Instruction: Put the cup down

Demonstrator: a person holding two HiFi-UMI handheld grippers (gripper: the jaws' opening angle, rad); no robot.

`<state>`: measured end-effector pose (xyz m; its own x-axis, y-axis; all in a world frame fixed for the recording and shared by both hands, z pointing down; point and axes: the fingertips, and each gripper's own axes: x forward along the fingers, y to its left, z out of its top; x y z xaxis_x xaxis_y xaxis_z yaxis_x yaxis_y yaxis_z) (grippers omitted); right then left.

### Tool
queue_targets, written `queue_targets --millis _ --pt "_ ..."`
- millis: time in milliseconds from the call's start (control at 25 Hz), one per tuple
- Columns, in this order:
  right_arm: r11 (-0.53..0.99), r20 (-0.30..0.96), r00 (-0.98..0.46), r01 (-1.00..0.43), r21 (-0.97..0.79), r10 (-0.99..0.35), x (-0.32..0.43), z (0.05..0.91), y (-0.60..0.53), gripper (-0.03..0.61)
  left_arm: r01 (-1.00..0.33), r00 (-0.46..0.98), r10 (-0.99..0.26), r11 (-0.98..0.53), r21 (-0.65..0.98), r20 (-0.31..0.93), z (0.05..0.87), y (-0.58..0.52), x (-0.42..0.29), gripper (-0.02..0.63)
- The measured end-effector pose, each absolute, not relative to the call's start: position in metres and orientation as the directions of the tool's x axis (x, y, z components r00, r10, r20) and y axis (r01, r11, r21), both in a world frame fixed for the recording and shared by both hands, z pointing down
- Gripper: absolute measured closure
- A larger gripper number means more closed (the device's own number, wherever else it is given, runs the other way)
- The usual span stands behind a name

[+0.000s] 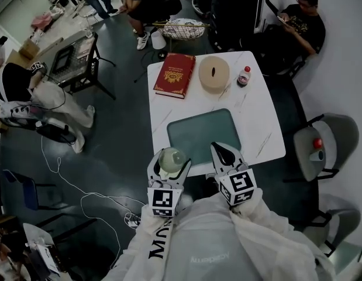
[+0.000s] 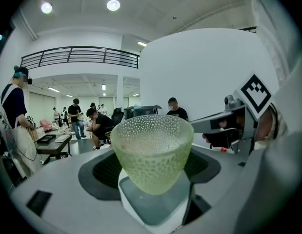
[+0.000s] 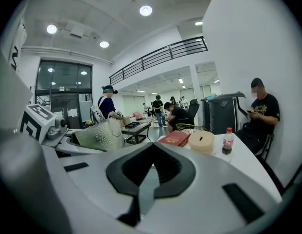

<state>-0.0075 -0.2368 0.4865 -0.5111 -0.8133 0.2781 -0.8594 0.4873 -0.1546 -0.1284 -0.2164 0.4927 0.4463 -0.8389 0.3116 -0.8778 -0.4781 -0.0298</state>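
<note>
Your left gripper [image 1: 171, 164] is clamped on the cup [image 2: 151, 152], one dark pad [image 2: 104, 172] pressing each side of its lower half while the rim stands clear above them. The cup is upright: mouth to the ceiling, base down, long axis vertical and crossing the line of the jaws. It's pale green and translucent, covered all over in small raised beads, wide at the rim and tapering to a narrower foot. From your head you're looking straight into its round mouth. It sits at the near-left corner of the white table [image 1: 259, 116], just beside the left edge of the teal mat [image 1: 204, 130]. Whether the foot touches the tabletop, I can't tell.

Your right gripper [image 3: 151, 167] is alongside, over the mat's near edge, its jaws closed together with nothing between them. In its view the cup shows off to the left, in the other gripper.

Further up the table: a red book [image 1: 175, 68] on the far left, a round tan box [image 1: 214, 74] just beside it, then a small bottle [image 1: 244, 76] with a red cap. Beyond the table there's a wire basket [image 1: 183, 28], and a seated person [image 1: 300, 22] against the wall.
</note>
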Motion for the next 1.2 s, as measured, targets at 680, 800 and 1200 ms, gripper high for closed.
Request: queue_targets --millis 680,800,1200 --pt "0.488 0.306 -0.511 -0.859 -0.155 -0.803 0.034 0.498 -0.325 0.574 -0.912 0.37 -0.852 -0.409 -0.027 0.371 0.532 -0.3 -0.121 0.228" --pt "0.484 0.307 -0.509 -0.86 -0.159 -0.804 0.042 0.501 -0.337 0.574 -0.917 0.356 -0.853 -0.397 -0.031 0.381 0.539 -0.312 -0.119 0.229" --pt "0.457 0.317 -0.494 -0.869 -0.189 -0.809 0.074 0.51 -0.36 0.574 -0.928 0.324 -0.842 -0.372 -0.031 0.431 0.575 -0.33 -0.112 0.229"
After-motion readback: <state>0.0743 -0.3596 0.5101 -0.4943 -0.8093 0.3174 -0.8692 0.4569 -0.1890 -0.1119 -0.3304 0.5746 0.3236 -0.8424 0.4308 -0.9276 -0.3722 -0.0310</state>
